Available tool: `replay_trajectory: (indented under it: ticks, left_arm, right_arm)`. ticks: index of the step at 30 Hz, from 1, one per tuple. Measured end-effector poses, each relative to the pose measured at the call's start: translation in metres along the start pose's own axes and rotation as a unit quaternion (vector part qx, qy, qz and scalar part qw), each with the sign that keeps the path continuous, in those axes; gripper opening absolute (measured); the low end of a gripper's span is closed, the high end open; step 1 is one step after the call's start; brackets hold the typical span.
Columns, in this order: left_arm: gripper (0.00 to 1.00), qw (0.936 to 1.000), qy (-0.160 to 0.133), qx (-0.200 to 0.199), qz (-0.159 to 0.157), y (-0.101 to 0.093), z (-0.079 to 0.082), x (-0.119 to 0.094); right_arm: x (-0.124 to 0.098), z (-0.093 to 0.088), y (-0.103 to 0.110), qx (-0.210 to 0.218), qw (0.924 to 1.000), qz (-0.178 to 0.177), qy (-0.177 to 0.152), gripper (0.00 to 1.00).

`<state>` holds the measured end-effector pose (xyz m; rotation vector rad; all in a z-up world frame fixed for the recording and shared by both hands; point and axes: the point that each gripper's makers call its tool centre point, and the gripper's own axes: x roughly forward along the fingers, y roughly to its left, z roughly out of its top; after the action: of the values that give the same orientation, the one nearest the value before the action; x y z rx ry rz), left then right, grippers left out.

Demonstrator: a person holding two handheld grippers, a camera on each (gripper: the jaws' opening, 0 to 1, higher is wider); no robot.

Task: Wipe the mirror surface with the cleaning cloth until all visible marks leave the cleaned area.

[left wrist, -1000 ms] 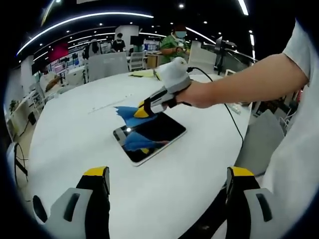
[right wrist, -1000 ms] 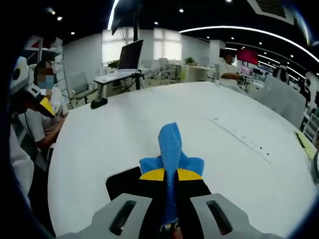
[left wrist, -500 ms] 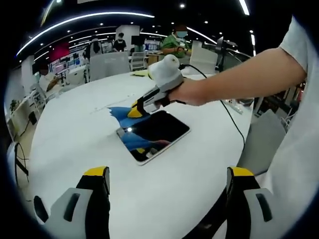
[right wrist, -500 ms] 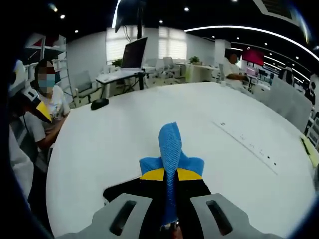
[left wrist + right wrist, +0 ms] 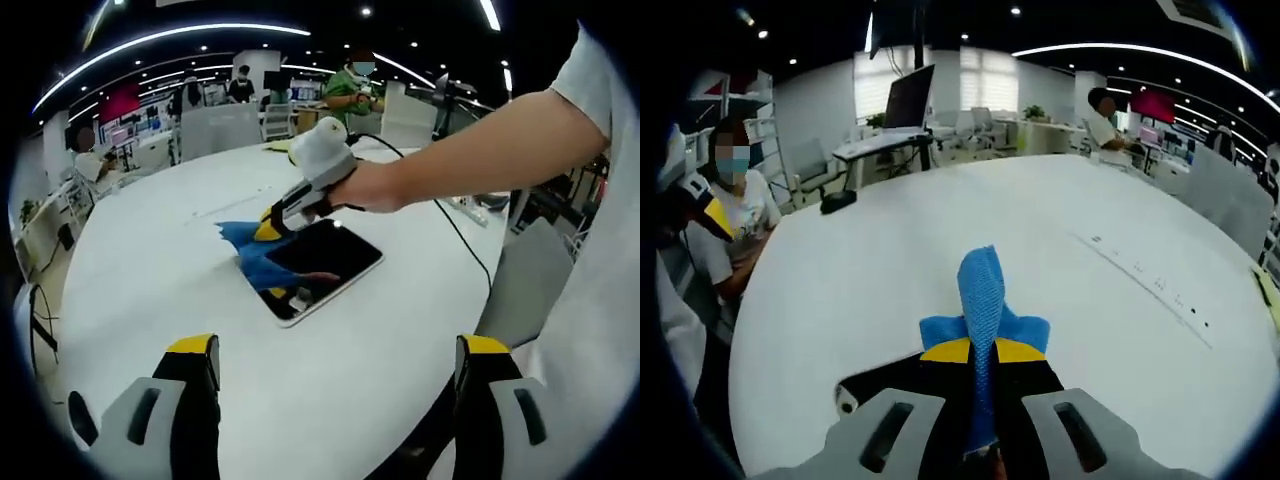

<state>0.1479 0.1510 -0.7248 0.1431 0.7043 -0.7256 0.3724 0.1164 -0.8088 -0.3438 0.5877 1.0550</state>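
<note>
A dark rectangular mirror [image 5: 318, 270] lies flat on the round white table [image 5: 160, 280]. In the left gripper view my right gripper [image 5: 268, 230], held in a hand, presses a blue cleaning cloth [image 5: 245, 246] onto the mirror's far-left corner. In the right gripper view the right gripper [image 5: 983, 351] is shut on the blue cloth [image 5: 983, 290], which sticks up between the yellow tips, with the mirror's edge [image 5: 870, 385] just under them. My left gripper [image 5: 335, 350] hovers open over the table's near edge, nothing between its fingers.
A black cable [image 5: 455, 215] trails from the right gripper across the table. A row of small dots [image 5: 1150, 285] runs over the tabletop. Desks, monitors, chairs and several people stand around the table. A seated person [image 5: 730, 215] is at the left.
The right gripper has slid the cloth leftward along the mirror toward its far-left corner. The left gripper has stayed put.
</note>
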Motion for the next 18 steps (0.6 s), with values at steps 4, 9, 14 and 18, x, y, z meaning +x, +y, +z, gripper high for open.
replay_trajectory:
  ticks: [4,9,14,18]
  left_arm:
    - [0.99,1.0,0.001,-0.01,-0.002,0.001,-0.003,0.001]
    - [0.99,0.9998,0.005,-0.021,-0.006,0.004,-0.01,0.006]
    - [0.99,0.9997,0.003,-0.022,-0.009,0.008,-0.007,0.008]
    - [0.99,0.9996,0.0,-0.026,-0.01,0.011,-0.005,0.012]
  right_arm:
    - [0.012,-0.01,0.0,0.002,0.9999,0.007,0.012,0.02]
    - [0.024,-0.01,-0.004,0.008,0.9999,0.007,0.012,0.02]
    - [0.037,-0.023,-0.002,-0.009,0.9991,0.016,0.038,0.02]
    - [0.035,-0.017,-0.004,-0.008,0.9998,0.014,0.007,0.02]
